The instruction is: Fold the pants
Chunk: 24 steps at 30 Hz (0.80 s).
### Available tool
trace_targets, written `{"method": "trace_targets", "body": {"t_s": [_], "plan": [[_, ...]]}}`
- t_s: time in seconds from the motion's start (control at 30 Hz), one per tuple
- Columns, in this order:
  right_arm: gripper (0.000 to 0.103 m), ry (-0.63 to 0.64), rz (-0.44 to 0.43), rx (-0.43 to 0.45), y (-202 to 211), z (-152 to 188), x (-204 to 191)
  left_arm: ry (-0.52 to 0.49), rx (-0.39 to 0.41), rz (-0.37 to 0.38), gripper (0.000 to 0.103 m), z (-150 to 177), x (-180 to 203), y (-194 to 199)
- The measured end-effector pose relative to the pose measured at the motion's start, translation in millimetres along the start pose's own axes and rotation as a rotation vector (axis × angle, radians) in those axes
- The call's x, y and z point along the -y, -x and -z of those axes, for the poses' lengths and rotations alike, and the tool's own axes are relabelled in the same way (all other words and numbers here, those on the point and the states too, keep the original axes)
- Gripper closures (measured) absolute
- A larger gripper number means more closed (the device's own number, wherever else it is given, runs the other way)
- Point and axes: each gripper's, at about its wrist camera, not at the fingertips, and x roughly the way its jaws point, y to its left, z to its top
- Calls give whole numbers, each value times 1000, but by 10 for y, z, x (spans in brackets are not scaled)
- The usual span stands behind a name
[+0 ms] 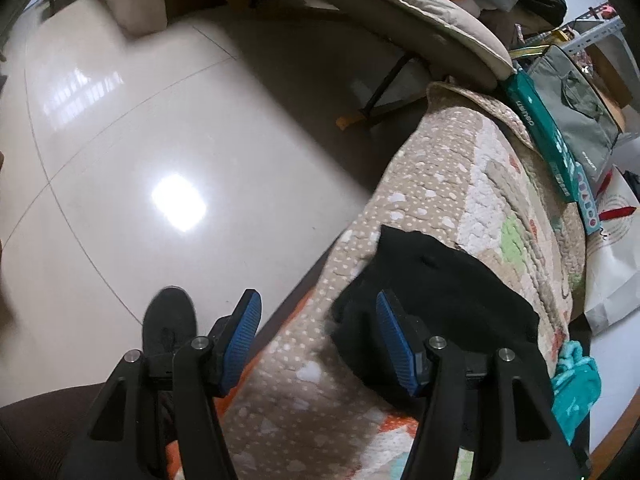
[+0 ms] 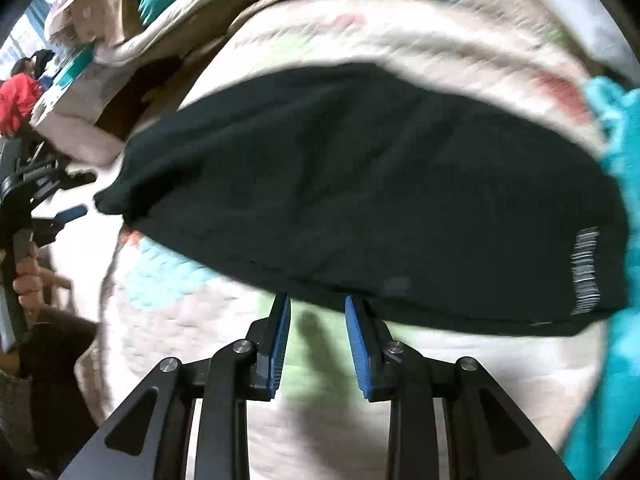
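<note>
The black pants [image 2: 360,192] lie folded on a patterned quilt [image 2: 192,312], with a white printed label near their right end. My right gripper [image 2: 318,304] is open and empty, its tips at the pants' near edge. In the left wrist view the pants [image 1: 432,300] lie on the quilt [image 1: 440,168] near its edge. My left gripper [image 1: 318,308] is open and empty, its right finger over the pants' end, its left finger beside the quilt edge. The left gripper also shows at the left of the right wrist view [image 2: 68,200].
A glossy tiled floor [image 1: 140,140] lies left of the quilt, with a black shoe [image 1: 170,320] on it. Teal cloth [image 2: 616,240] lies right of the pants. A green box [image 1: 540,120], a grey bag [image 1: 580,120] and piled bedding [image 1: 400,4] lie beyond.
</note>
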Motion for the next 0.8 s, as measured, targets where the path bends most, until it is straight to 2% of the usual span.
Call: {"method": "trace_targets", "body": {"t_s": [0.03,0.1,0.2,0.23,0.3,0.33,0.37,0.43,0.5,0.53,0.63,0.67,0.7,0.8], "plan": [[72,-21,29,33,88,-38,134,-10,2,1,44,10,27,0],[71,-160,88,107,256,-193,605,-40,5,2,44,32,108,-6],[70,-390,74,192,311,-406,1288,-65,14,-17,44,37,151,-30],[64,-436,78,199,273,-459,1454,-63,17,-21,44,30,136,-33],[65,-549,129,155,85,-506,1836,-41,23,-26,44,3,53,-33],[69,-599,127,141,21,-469,1945,-24,25,-29,44,-13,-6,-30],[69,-646,100,164,15,-407,2001,-2,27,-30,44,-29,-76,-28],[66,-628,126,195,98,-386,1891,39,24,-29,44,-50,-207,-43],[65,-509,208,219,217,-444,1592,75,16,-22,44,-42,-326,-55],[65,-459,215,232,249,-476,1513,93,12,-17,44,-31,-362,-50],[60,-286,167,270,355,-675,1069,165,21,37,44,39,-402,7],[58,-219,123,271,360,-786,862,176,18,65,44,67,-361,11],[54,-177,92,263,335,-878,746,186,21,89,43,95,-323,5],[53,-46,-18,214,187,-1111,223,208,21,135,35,203,-204,-92]]}}
